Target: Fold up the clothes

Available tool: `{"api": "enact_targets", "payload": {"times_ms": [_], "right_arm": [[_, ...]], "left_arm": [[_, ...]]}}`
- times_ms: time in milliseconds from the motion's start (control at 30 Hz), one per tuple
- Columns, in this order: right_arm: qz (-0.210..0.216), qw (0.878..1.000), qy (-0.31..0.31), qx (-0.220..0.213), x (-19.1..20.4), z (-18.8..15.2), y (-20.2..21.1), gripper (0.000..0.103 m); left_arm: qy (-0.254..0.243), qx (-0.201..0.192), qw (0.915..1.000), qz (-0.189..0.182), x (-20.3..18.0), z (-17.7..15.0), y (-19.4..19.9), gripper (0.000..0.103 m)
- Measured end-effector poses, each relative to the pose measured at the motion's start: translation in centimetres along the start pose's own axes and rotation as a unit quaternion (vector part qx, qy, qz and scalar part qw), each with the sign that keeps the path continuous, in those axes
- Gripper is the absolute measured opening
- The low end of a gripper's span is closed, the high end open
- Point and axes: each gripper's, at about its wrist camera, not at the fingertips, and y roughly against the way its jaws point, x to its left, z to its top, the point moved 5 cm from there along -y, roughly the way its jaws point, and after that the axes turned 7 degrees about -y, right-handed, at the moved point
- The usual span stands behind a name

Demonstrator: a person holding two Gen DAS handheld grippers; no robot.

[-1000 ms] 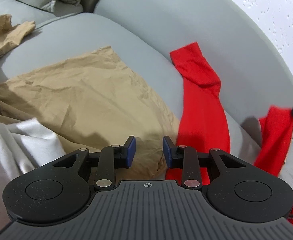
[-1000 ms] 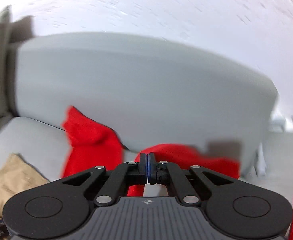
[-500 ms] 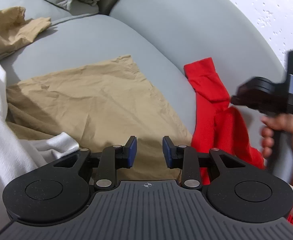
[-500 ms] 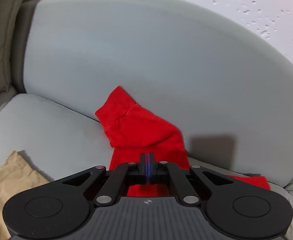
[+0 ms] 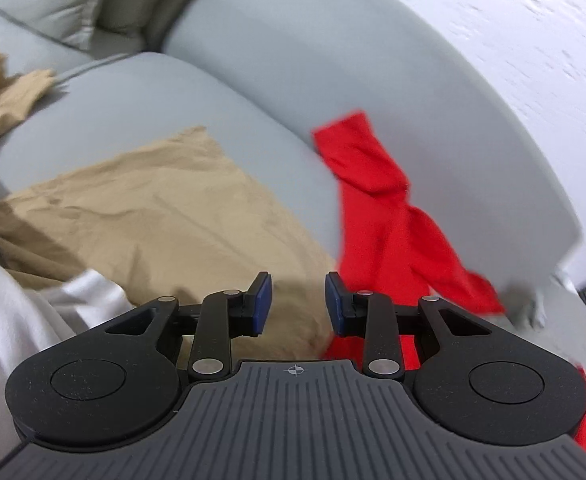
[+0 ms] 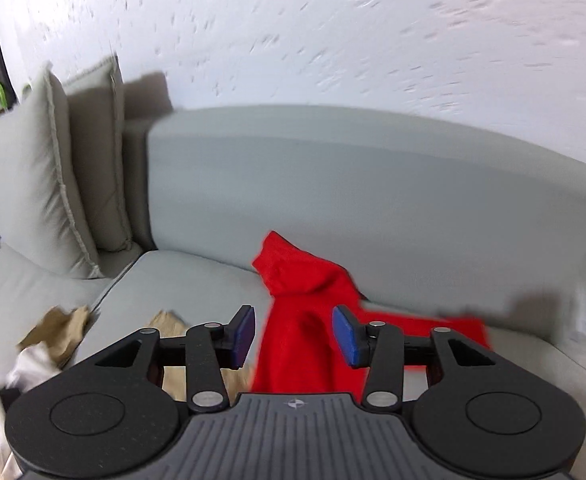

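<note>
A red garment (image 5: pixel 385 216) lies crumpled on the grey sofa seat (image 5: pixel 141 96), one end leaning up the backrest (image 5: pixel 333 60). In the right wrist view the same red garment (image 6: pixel 301 280) lies beyond my right gripper (image 6: pixel 293 334). Its jaws are opening, and nothing is pressed between the blue pads (image 6: pixel 349 340). My left gripper (image 5: pixel 298 306) hovers over the edge of a flat tan garment (image 5: pixel 161 208) where it meets the red one. Its jaws are opening slightly and hold nothing.
A white garment (image 5: pixel 9 304) is bunched at the left, partly over the tan one. More tan cloth (image 5: pixel 1 92) lies crumpled farther back. A grey cushion (image 6: pixel 29 180) stands against the sofa's left side. A speckled white wall (image 6: pixel 333 40) rises behind the backrest.
My right gripper went from shut on the red cloth to open and drew back and up. The red garment dropped onto the seat. The hand and right gripper left the left wrist view.
</note>
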Motion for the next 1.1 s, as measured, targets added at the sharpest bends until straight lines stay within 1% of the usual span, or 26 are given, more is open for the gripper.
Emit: {"api": "enact_targets", "payload": {"times_ms": [33,67,100,133,167,233,267,333,367,400,433,567,633,700,800,867,933,1100], "right_arm": [[-0.020,0.999,0.032,0.009,-1.2,-1.9,2.0,0.044],[-0.035,0.998,0.057,0.019,-1.9,-3.7,2.7,0.044],[-0.048,0.995,0.076,0.037,-2.7,-5.8,3.0,0.044],[-0.055,0.994,0.080,0.057,-3.5,-8.0,2.8,0.044],[-0.059,0.993,0.073,0.077,-4.3,-10.1,2.4,0.044],[-0.056,0.991,0.043,0.111,-5.3,-14.3,0.8,0.043],[-0.054,0.990,0.028,0.127,-5.8,-16.3,0.0,0.043],[-0.042,0.988,-0.008,0.148,-6.1,-19.3,-2.1,0.042],[-0.036,0.987,-0.025,0.157,-6.2,-20.5,-3.0,0.041],[-0.030,0.986,-0.042,0.160,-6.3,-21.2,-3.4,0.041],[-0.023,0.984,-0.071,0.162,-6.5,-21.7,-3.9,0.041],[0.012,0.971,-0.170,0.168,-7.4,-23.4,-6.1,0.042],[0.020,0.967,-0.189,0.171,-7.7,-23.8,-6.9,0.042],[0.028,0.966,-0.196,0.168,-7.9,-23.8,-7.0,0.042],[0.041,0.965,-0.209,0.155,-8.1,-23.5,-6.9,0.043],[0.052,0.962,-0.220,0.153,-8.1,-23.7,-7.0,0.043],[0.052,0.962,-0.221,0.152,-8.2,-24.0,-7.5,0.043],[0.054,0.961,-0.229,0.148,-8.5,-24.2,-7.5,0.043]], "left_arm": [[-0.010,0.013,0.9998,-0.014,-0.3,-0.5,-0.1,0.036],[-0.020,0.027,0.9990,-0.028,-0.7,-1.0,-0.3,0.036],[-0.033,0.041,0.9981,-0.032,-1.1,-1.7,-0.7,0.036],[-0.046,0.056,0.9967,-0.036,-1.5,-2.4,-1.1,0.036],[-0.059,0.070,0.9951,-0.039,-1.9,-3.1,-1.6,0.036],[-0.069,0.078,0.9935,-0.045,-2.4,-3.5,-2.5,0.034],[-0.065,0.081,0.9933,-0.050,-2.5,-3.6,-2.9,0.034],[-0.029,0.090,0.9929,-0.072,-2.5,-3.7,-4.2,0.025],[-0.013,0.093,0.9924,-0.080,-2.5,-3.7,-4.7,0.023],[0.007,0.098,0.9916,-0.084,-2.4,-3.7,-5.4,0.022],[0.016,0.102,0.9911,-0.083,-2.5,-3.7,-6.0,0.022],[0.021,0.113,0.9898,-0.083,-3.1,-3.7,-7.2,0.022],[0.023,0.123,0.9894,-0.075,-3.1,-3.8,-7.9,0.022],[0.012,0.127,0.9903,-0.055,-3.0,-4.0,-8.4,0.023],[-0.011,0.118,0.9926,-0.028,-3.2,-3.7,-8.2,0.023],[-0.019,0.111,0.9932,-0.031,-3.2,-3.5,-7.9,0.025],[-0.015,0.126,0.9910,-0.042,-3.1,-3.7,-8.6,0.025],[-0.031,0.138,0.9892,-0.037,-3.5,-4.0,-9.6,0.026]]}}
